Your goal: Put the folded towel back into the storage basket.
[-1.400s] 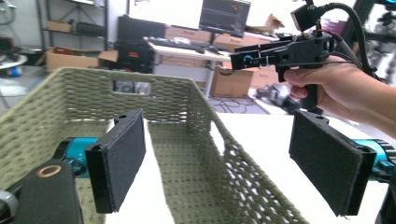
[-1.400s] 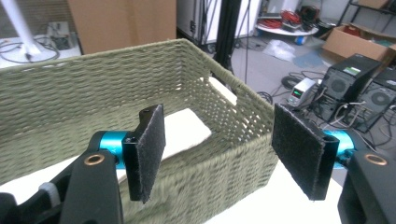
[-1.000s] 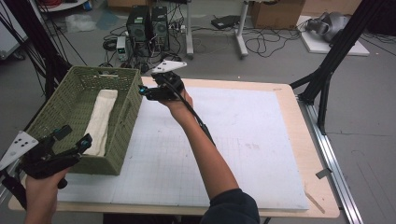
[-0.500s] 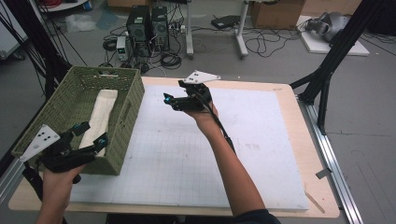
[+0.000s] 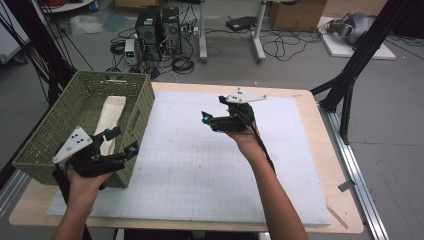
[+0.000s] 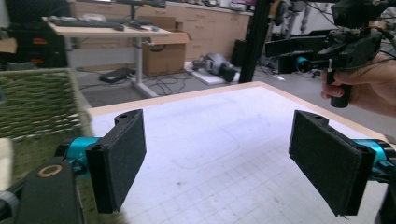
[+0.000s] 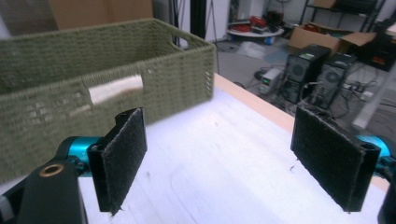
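Note:
A green woven basket (image 5: 55, 125) stands on the left of the table with a white cloth (image 5: 111, 117) lying along its bottom. My left gripper (image 5: 124, 139) hovers open at the basket's near right corner, jaws wide and empty (image 6: 224, 154), pointing across the white mat (image 6: 210, 121). My right gripper (image 5: 212, 107) hangs over the middle of the mat, aimed left at the basket (image 7: 116, 60). Its jaws have just been opening and nothing is between them (image 7: 219, 154). The cloth (image 7: 116, 88) shows through the basket's handle slot. The left gripper view catches the right gripper (image 6: 292, 53) far off.
The white gridded mat (image 5: 200, 170) covers most of the wooden table (image 5: 320, 150). Beyond the far edge, computer towers (image 5: 160, 25) and cables sit on the floor. A black frame leg (image 5: 350, 75) and a metal rail (image 5: 360, 180) run along the right side.
My right gripper has drawn away from the basket's far right rim, rightward to above the mat's middle. My left gripper has moved right and forward to the basket's near right corner.

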{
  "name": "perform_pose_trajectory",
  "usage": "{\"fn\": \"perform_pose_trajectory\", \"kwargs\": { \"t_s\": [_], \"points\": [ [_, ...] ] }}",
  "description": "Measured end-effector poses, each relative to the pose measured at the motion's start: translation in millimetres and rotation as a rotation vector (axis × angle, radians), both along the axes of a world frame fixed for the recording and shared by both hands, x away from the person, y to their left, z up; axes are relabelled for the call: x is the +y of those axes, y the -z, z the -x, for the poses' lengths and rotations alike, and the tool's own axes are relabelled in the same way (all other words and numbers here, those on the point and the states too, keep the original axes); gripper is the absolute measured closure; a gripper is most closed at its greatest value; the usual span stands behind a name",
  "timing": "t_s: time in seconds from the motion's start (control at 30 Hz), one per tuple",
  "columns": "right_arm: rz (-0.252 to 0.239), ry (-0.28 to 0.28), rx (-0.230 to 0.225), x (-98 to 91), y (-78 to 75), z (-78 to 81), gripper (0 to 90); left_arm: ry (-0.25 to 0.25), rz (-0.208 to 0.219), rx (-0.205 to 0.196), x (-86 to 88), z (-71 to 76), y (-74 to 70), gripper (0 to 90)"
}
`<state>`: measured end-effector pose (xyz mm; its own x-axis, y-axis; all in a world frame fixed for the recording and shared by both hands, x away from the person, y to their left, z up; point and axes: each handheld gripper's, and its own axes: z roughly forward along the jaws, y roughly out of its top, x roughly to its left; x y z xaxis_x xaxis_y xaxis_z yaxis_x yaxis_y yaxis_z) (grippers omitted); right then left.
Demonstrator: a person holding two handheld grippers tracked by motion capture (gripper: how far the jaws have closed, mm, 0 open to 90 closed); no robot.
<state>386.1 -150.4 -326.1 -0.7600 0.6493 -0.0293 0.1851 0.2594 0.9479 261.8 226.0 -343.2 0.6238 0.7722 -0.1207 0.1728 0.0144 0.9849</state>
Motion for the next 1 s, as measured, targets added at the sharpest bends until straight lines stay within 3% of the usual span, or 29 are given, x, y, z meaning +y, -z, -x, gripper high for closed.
{"fn": "perform_pose_trajectory", "kwargs": {
  "t_s": [0.4,0.77,1.0],
  "points": [
    [0.008,0.117,-0.017,-66.4,17.0,34.9,16.3,0.077,-0.046,-0.004,-34.5,-8.0,1.5,19.7],
    [0.038,0.212,-0.038,-106.5,30.6,68.4,16.3,0.174,-0.078,-0.008,-74.1,-10.5,15.7,19.7],
    [0.04,0.259,-0.038,-125.9,43.3,88.4,16.3,0.199,-0.077,-0.009,-89.8,-12.5,26.8,19.5]
  ]
}}
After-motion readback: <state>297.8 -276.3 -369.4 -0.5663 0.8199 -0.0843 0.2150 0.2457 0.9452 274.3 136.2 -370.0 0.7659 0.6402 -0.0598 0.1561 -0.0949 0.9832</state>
